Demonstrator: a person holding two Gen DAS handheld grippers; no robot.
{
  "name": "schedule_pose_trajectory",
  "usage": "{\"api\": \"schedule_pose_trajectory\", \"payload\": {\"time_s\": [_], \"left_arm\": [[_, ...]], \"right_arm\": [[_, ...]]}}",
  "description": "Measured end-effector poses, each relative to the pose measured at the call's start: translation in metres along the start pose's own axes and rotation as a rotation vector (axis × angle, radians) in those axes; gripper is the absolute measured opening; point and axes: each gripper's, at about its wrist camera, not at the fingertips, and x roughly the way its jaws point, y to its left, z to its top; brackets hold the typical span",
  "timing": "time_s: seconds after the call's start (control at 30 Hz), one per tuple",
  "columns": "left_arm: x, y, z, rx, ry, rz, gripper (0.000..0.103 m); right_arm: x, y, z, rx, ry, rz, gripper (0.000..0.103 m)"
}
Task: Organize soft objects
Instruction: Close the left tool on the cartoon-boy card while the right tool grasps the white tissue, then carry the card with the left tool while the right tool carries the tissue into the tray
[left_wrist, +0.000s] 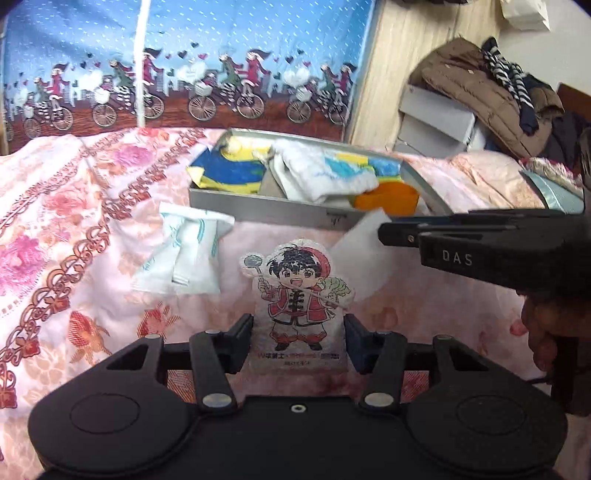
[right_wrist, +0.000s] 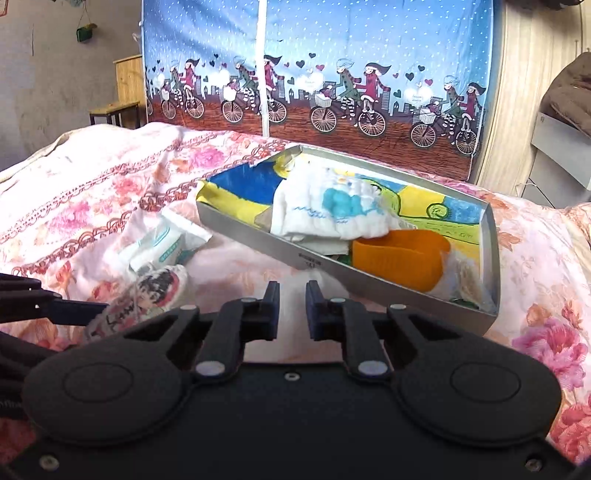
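A flat cartoon-boy plush (left_wrist: 299, 295) stands between the pads of my left gripper (left_wrist: 299, 328), which is shut on its lower edge just above the floral bedspread. From the right wrist view that plush (right_wrist: 155, 291) shows at the left. My right gripper (right_wrist: 291, 299) is shut, and in the left wrist view it (left_wrist: 382, 230) pinches the top corner of a white sheet (left_wrist: 354, 254). Behind both lies a grey box (left_wrist: 266, 208) holding a blue-yellow cloth (left_wrist: 229, 170), a white printed towel (right_wrist: 332, 210) and an orange piece (right_wrist: 399, 254). A white tissue pack (left_wrist: 184, 254) lies left of the plush.
The pink floral bedspread (left_wrist: 74, 221) covers the whole surface. A blue curtain with cyclists (right_wrist: 314, 74) hangs behind the bed. Clothes are piled on grey boxes (left_wrist: 480, 103) at the right, and wooden furniture (right_wrist: 125, 88) stands at the far left.
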Motion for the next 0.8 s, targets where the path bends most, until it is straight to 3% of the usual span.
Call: {"api": "schedule_pose_trajectory", "payload": {"time_s": [0.17, 0.27, 0.43, 0.67, 0.73, 0.8], "left_arm": [[-0.004, 0.002, 0.006, -0.052, 0.005, 0.025, 0.054], [-0.004, 0.004, 0.006, -0.049, 0.005, 0.038, 0.054], [0.002, 0.009, 0.002, -0.057, 0.007, 0.044, 0.054], [0.007, 0.020, -0.002, -0.082, 0.001, 0.040, 0.054], [0.007, 0.021, -0.001, -0.083, -0.002, 0.040, 0.054], [0.006, 0.021, 0.001, -0.083, -0.010, 0.041, 0.054]], "right_arm": [[0.005, -0.016, -0.004, 0.099, 0.007, 0.009, 0.010], [0.013, -0.027, -0.011, 0.163, 0.032, 0.026, 0.030], [0.022, -0.027, -0.022, 0.171, 0.065, 0.035, 0.041], [0.041, -0.020, -0.039, 0.167, 0.139, 0.040, 0.039], [0.040, -0.020, -0.041, 0.172, 0.122, 0.042, 0.016], [0.038, -0.020, -0.042, 0.168, 0.109, 0.051, 0.012]]}}
